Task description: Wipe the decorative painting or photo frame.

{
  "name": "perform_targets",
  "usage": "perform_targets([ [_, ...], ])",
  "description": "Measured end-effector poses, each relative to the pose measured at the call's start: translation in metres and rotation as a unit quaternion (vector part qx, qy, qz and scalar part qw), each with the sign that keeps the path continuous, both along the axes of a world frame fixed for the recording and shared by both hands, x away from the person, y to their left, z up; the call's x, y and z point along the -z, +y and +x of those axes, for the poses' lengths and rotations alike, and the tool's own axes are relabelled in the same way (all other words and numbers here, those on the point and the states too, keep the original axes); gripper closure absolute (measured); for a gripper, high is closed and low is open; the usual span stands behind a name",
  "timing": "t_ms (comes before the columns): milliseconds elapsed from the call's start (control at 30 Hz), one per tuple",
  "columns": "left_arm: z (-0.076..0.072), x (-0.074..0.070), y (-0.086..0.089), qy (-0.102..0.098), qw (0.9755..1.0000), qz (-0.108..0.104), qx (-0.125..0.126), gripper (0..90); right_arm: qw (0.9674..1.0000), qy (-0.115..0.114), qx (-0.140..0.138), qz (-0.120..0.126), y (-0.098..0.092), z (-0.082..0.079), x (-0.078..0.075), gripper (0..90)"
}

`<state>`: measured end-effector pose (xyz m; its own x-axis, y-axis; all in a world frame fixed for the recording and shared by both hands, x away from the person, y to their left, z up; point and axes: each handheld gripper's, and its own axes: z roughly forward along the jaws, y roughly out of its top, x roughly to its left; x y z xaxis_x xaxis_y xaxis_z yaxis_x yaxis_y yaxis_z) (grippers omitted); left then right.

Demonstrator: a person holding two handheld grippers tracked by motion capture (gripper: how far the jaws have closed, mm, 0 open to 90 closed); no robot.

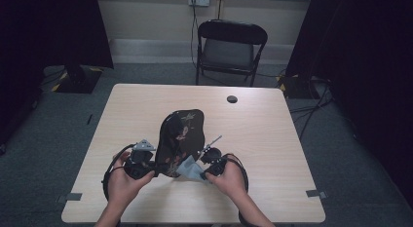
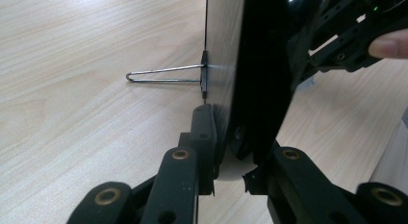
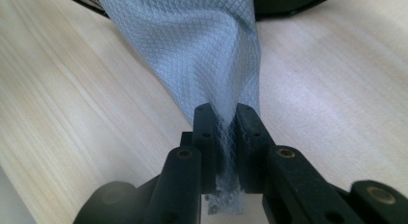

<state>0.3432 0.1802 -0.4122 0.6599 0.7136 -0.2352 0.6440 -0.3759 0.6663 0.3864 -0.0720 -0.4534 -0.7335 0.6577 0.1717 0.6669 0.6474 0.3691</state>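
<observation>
- Our left gripper has its fingers clamped on the lower edge of a dark framed panel; in the left gripper view the panel's thin edge stands between the two fingers, upright off the desk.
- Our right gripper has its fingers pinched nearly together on a fold of pale grey cloth with a fine diamond weave; the cloth fans out upward from the fingers in the right gripper view.
- From the high view, the left gripper sits at the panel's near left corner and the right gripper just beside its near right corner, with the grey cloth bunched between the right fingers and the panel.
- The panel is black with a scattered reddish pattern on its face, and it rises tilted from the near middle of the desk.
- A wire loop sticks out level from a small clip on the panel's back, as the left gripper view shows it.
- Our left hand and right hand hold the grippers near the desk's front edge.
- A small dark hole marks the far side of the desk.
- Beyond the desk stands a black folding chair.
</observation>
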Motion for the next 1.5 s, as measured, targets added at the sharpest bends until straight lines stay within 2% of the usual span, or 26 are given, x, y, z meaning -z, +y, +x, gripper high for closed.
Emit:
perform_targets([
  [167, 0.0, 0.0, 0.0, 0.002, 1.0, 0.0, 0.001, 78.4, 1.0, 0.003, 0.001, 0.001, -0.002, -0.001, 0.004, 81.2],
  [367, 0.0, -0.001, 0.0, 0.004, 1.0, 0.002, 0.003, 78.4, 1.0, -0.005, 0.001, 0.001, -0.01, -0.002, -0.011, 81.2],
  [600, 0.0, 0.0, 0.0, 0.003, 1.0, 0.002, 0.0, 78.4, 0.9996, -0.023, 0.003, 0.014, -0.022, -0.002, -0.051, 81.5],
  [867, 0.0, 0.0, -0.001, 0.003, 1.0, 0.001, -0.001, 78.4, 0.9979, -0.054, 0.008, 0.034, -0.032, 0.002, -0.11, 81.6],
  [1067, 0.0, -0.001, -0.001, 0.003, 1.0, 0.002, -0.001, 78.4, 0.9959, -0.079, 0.002, 0.044, -0.028, 0.003, -0.15, 81.6],
  [1267, 0.0, 0.0, 0.0, 0.004, 1.0, 0.002, 0.0, 78.4, 0.9922, -0.1, -0.003, 0.074, -0.02, 0.006, -0.191, 81.6],
  [1367, 0.0, 0.0, -0.001, 0.002, 1.0, 0.001, -0.001, 78.4, 0.991, -0.112, -0.007, 0.074, -0.011, 0.007, -0.2, 81.6],
  [1500, 0.0, 0.0, -0.001, 0.001, 1.0, 0.001, 0.0, 78.5, 0.9914, -0.114, -0.008, 0.063, -0.002, 0.009, -0.199, 81.5],
])
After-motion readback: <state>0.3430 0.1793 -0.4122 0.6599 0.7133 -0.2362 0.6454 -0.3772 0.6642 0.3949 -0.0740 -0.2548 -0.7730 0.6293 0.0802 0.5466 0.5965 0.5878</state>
